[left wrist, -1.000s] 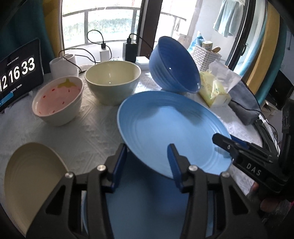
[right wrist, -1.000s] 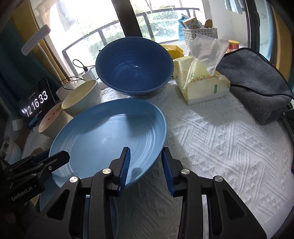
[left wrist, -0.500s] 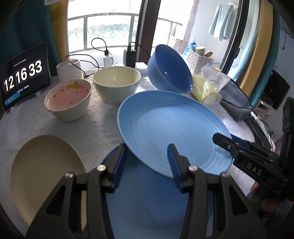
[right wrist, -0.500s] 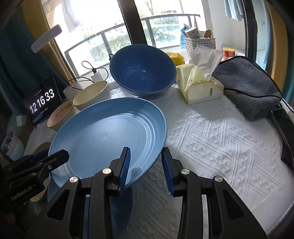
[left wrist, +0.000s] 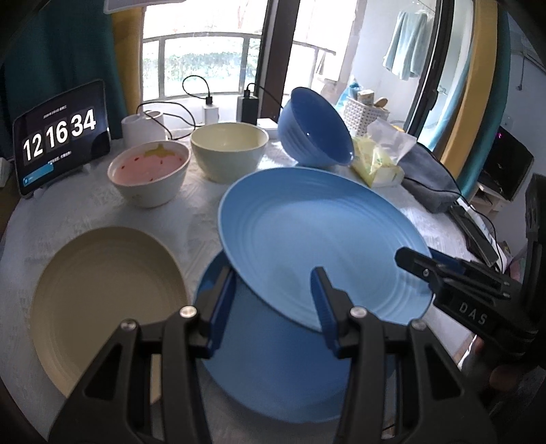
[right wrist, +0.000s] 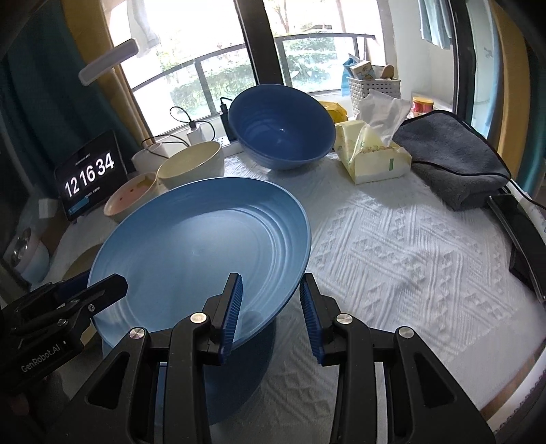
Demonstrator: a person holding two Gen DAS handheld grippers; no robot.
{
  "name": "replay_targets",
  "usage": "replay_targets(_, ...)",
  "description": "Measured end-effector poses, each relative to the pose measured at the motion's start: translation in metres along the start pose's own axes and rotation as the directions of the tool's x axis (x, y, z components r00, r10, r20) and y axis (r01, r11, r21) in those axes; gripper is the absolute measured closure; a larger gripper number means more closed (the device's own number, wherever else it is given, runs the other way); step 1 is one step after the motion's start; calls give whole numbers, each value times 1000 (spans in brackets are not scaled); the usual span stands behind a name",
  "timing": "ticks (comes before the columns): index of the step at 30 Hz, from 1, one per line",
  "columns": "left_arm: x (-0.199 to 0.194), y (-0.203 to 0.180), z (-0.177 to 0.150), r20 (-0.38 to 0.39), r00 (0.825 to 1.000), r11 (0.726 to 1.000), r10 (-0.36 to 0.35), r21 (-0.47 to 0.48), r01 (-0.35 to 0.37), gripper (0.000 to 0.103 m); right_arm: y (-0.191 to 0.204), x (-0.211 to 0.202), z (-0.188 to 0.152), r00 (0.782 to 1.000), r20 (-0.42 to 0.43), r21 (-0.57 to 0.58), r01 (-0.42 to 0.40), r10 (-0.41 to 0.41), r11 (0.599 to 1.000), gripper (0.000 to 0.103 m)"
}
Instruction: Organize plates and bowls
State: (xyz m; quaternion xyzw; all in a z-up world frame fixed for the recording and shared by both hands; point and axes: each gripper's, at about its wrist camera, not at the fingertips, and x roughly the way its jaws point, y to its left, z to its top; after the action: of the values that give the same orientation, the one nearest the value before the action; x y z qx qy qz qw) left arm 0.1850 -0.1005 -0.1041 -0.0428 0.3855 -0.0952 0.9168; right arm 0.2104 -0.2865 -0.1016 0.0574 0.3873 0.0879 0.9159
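Left gripper [left wrist: 273, 300], right gripper [right wrist: 271, 307]: both part open, pinching light blue plate [left wrist: 324, 239] rim. Second blue plate [left wrist: 273, 375] underneath, half hidden.

lower blue plate [left wrist: 273, 375] half hidden, cream plate [left wrist: 102, 307] – edge-cropped

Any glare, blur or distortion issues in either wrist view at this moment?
Left wrist view: window blown out, strong fisheye bending at the edges, round light blue plate sharp. Right wrist view: same backlight through the window, dark vignette corners, the plate's shadow on the white textured tablecloth, no visible motion blur.
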Motion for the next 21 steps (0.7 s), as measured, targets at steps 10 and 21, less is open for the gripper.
replay_targets(10,-12,1,-17,1,1000,1000,-2,13,2,56,10,-8,-21,1000,-6,0,10,-10,1000,65)
replay_targets(21,-19,2,-40,-21,1000,1000,8,14,-7,56,12,-13,-43,1000,-18,-8,14,-14,1000,65)
